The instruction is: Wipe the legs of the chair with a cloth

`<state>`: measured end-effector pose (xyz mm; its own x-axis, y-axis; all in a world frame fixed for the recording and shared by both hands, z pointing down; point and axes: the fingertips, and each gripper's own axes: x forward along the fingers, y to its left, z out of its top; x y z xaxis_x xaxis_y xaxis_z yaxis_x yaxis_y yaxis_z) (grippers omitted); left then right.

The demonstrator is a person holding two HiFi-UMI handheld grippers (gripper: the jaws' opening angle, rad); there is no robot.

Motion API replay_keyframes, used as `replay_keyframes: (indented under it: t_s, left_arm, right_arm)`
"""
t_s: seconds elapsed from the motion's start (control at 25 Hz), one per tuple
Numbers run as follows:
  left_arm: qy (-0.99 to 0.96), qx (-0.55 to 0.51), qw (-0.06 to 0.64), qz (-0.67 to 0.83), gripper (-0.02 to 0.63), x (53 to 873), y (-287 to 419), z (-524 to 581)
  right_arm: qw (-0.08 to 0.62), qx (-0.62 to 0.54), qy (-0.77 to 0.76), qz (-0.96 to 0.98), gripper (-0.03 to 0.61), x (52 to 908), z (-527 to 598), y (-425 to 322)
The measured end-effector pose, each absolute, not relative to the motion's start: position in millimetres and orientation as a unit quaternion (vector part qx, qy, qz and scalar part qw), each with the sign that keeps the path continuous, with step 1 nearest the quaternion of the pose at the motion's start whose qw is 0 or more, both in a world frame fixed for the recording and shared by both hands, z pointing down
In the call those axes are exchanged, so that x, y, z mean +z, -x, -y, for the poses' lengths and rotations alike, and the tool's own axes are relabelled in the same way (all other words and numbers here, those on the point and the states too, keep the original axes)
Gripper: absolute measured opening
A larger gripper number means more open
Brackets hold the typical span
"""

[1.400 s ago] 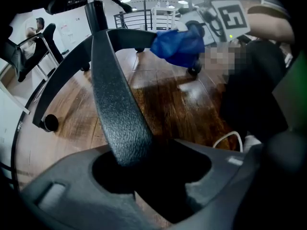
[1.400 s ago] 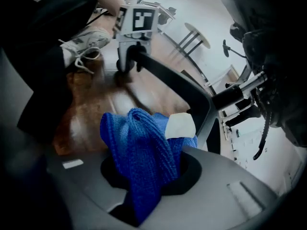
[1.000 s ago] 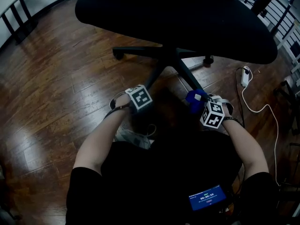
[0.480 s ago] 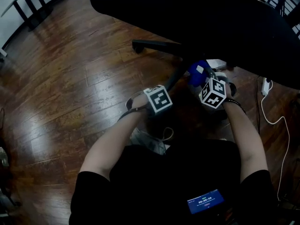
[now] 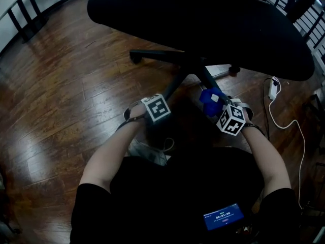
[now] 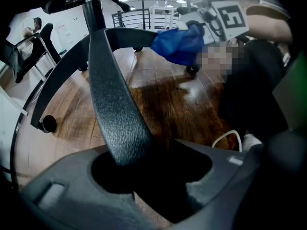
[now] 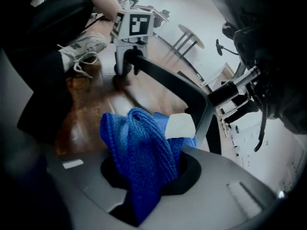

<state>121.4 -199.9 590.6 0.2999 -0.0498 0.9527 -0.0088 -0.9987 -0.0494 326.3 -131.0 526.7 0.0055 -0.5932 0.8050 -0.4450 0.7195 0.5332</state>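
Since half a second back the right gripper (image 5: 219, 110) has drawn the cloth (image 5: 210, 99) out from the hub (image 5: 189, 64), toward 5 o'clock along the right leg (image 5: 202, 78). The left gripper (image 6: 151, 174) has kept its place.

We see the right jaws clenched on the bunched cloth, which lies on that leg partway out. The leg's long axis runs from 11 to 5 o'clock in the head view, so we judge the next stroke must follow that line.

The left jaws stand apart around the left leg (image 6: 112, 114), which leans on one jaw with a dark gap beside it. That hand sits at 9 o'clock of the cloth, so the right is nearer.

The cloth's white tag (image 7: 181, 126) shows no print. The screen (image 5: 222, 216) has digits too small to read, and we find no brand.
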Motion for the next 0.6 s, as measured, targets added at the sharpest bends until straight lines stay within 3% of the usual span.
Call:
replay_keyframes:
  t_s: [0.24, 0.4, 0.6]
  left_arm:
    - [0.797, -0.604, 0.021, -0.019, 0.225, 592, -118, 198]
    - [0.8, -0.6, 0.015, -0.014, 0.225, 592, -121, 192]
    - [0.805, -0.594, -0.007, -0.002, 0.226, 591, -121, 189]
  right_arm:
    - [0.607, 0.007, -0.359, 0.709, 0.083, 542, 57, -347]
    - [0.604, -0.001, -0.374, 0.704, 0.084, 536, 66, -348]
    - [0.549, -0.01, -0.419, 0.723, 0.083, 516, 112, -339]
